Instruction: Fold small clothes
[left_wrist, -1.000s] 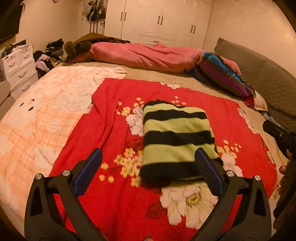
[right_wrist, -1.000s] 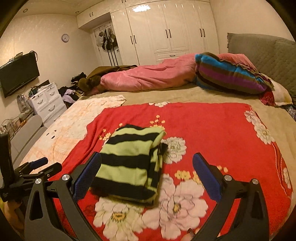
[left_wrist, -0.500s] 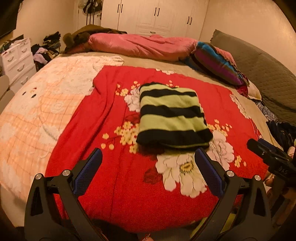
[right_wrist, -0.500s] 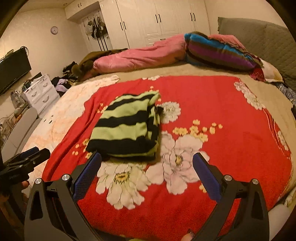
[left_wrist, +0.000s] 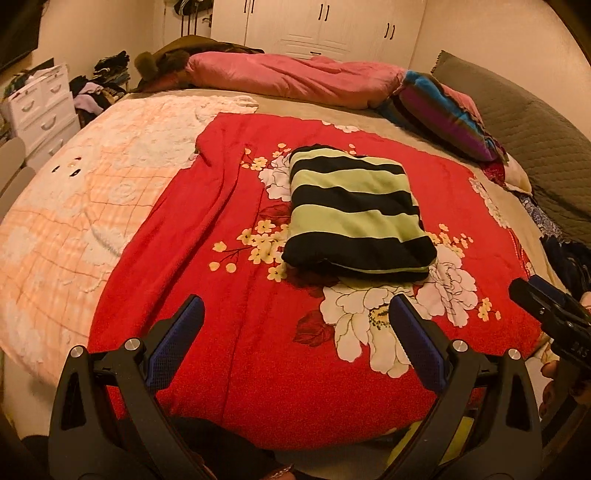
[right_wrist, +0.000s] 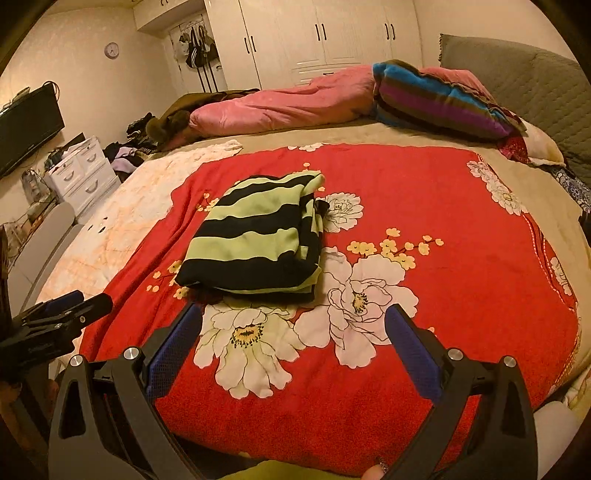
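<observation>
A green-and-black striped garment (left_wrist: 354, 212) lies folded into a compact rectangle on the red floral blanket (left_wrist: 229, 295); it also shows in the right wrist view (right_wrist: 258, 240). My left gripper (left_wrist: 295, 339) is open and empty, held back near the bed's front edge, apart from the garment. My right gripper (right_wrist: 291, 343) is open and empty, also short of the garment. The right gripper shows at the right edge of the left wrist view (left_wrist: 546, 314), and the left gripper at the left edge of the right wrist view (right_wrist: 55, 317).
A peach-and-white blanket (left_wrist: 74, 206) covers the bed's left side. A pink duvet (left_wrist: 291, 77) and a striped pillow (left_wrist: 443, 114) lie at the far end. White drawers (left_wrist: 44, 107) and piled clothes stand left of the bed; a grey headboard (left_wrist: 535, 140) is on the right.
Both grippers have pulled back from the folded garment toward the bed's front edge, staying open. The garment has stayed folded in place.
</observation>
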